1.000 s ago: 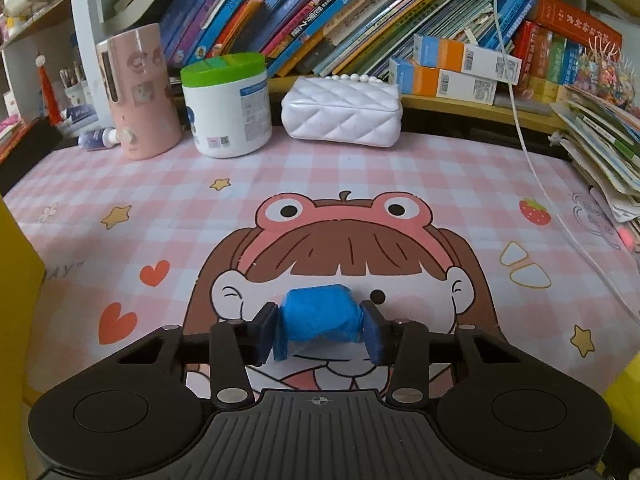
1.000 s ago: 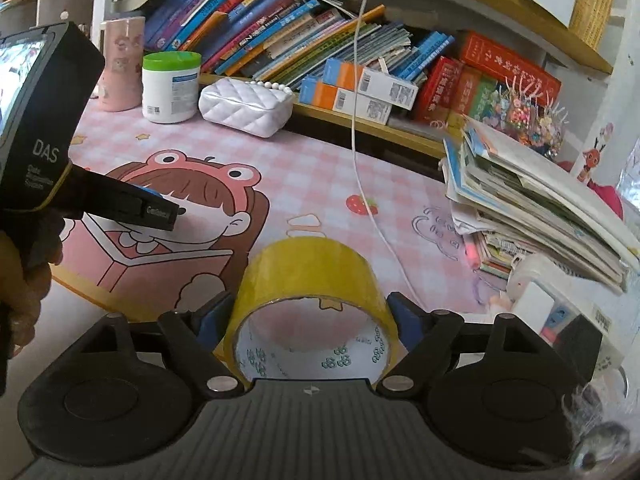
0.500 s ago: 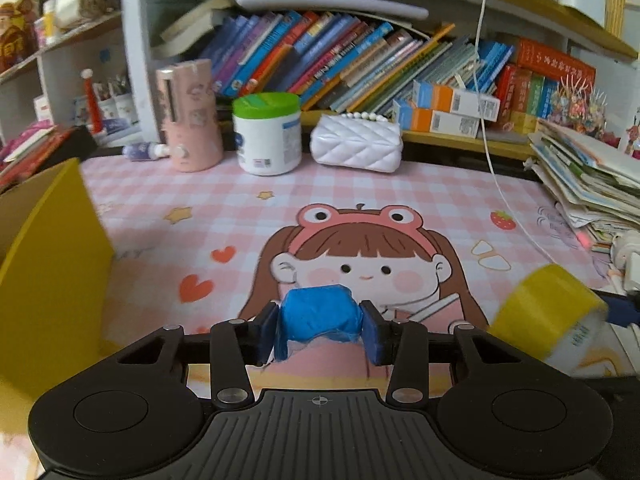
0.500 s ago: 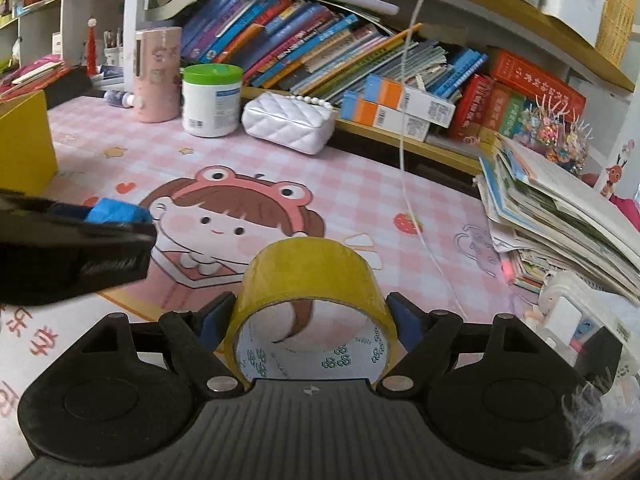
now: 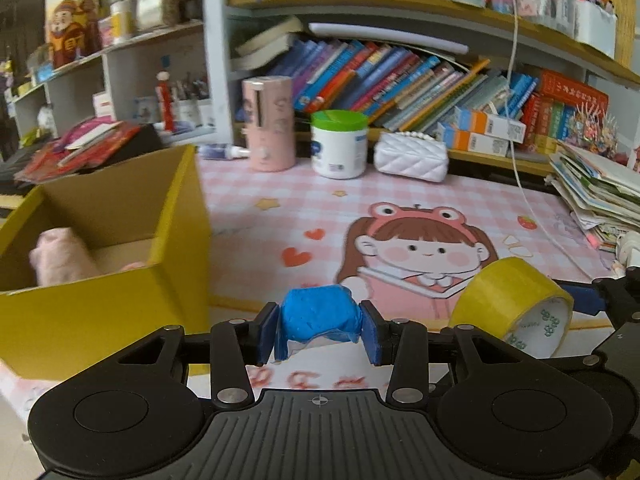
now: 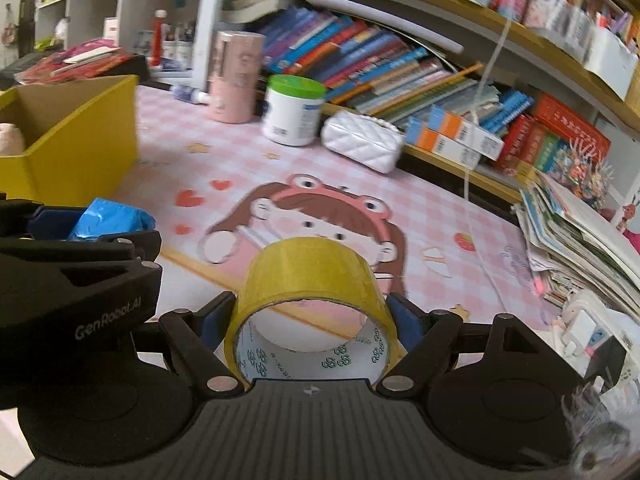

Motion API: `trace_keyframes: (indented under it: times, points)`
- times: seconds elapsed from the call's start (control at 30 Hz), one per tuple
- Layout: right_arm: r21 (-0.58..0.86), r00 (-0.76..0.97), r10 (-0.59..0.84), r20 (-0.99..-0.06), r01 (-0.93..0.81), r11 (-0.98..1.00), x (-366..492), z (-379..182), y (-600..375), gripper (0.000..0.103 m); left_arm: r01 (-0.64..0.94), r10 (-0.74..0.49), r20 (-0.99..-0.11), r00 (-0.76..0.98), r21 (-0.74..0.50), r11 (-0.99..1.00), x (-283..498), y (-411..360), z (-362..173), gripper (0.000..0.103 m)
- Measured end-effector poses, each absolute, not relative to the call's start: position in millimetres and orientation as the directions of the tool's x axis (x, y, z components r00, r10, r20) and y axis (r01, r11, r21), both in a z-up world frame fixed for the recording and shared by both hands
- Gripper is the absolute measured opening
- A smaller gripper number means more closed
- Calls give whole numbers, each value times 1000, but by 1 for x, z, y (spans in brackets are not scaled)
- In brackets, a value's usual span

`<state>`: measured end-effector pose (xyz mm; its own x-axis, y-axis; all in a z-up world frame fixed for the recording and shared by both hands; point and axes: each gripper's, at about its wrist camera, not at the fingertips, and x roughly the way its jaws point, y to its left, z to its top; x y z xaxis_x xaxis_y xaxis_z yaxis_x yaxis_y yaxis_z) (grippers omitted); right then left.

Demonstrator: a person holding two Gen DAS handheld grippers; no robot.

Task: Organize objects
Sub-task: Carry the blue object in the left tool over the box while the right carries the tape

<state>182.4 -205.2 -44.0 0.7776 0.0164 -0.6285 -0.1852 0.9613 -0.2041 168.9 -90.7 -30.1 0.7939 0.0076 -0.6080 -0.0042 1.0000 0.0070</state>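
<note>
- The left gripper (image 5: pixel 319 330) pinched a blue wrapped lump (image 5: pixel 318 314) between its 2 blue pads, held up off the pink cartoon desk mat (image 5: pixel 400 208)
- The right gripper (image 6: pixel 312 320) clamped a roll of yellow tape (image 6: pixel 310 276) across its width, jaws spread wide against the roll's 2 sides, the printed white core facing the camera
- In the left wrist view the roll of yellow tape (image 5: pixel 508 292) hung just to the right of the blue lump, both raised above the front edge of the mat
- A yellow cardboard box (image 5: pixel 100 312) stood open at the left, near the left gripper, with a pink soft item (image 5: pixel 64 258) lying inside it
- At the back of the mat stood a pink cylinder (image 5: pixel 267 120), a white tub with a green lid (image 5: pixel 339 144) and a white quilted purse (image 5: pixel 412 158) in a row, below a shelf of leaning books (image 5: pixel 400 76)
- A stack of papers and magazines (image 6: pixel 580 236) sat at the right edge of the desk
</note>
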Motion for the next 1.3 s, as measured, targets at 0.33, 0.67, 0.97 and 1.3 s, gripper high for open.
trace_keyframes:
  times: [0.33, 0.67, 0.97, 1.3]
  points:
    - [-216, 792, 74, -606, -253, 943, 127, -31, -133, 80, -69, 54, -580, 813, -3, 998, 110, -24, -17, 41]
    - [-219, 808, 138, -573, -313, 924, 74, -19, -67, 80, -127, 104, -550, 828, -3, 992, 60, 35, -7, 41]
    - [-206, 807, 179, -562, -346, 915, 39, -17, -21, 80, -157, 133, -539, 832, 2, 988, 21, 79, -3, 41]
    - [-205, 827, 206, -523, -357, 912, 16, -8, 10, 80, -150, 139, -486, 863, 15, 989, 2, 105, 8, 41]
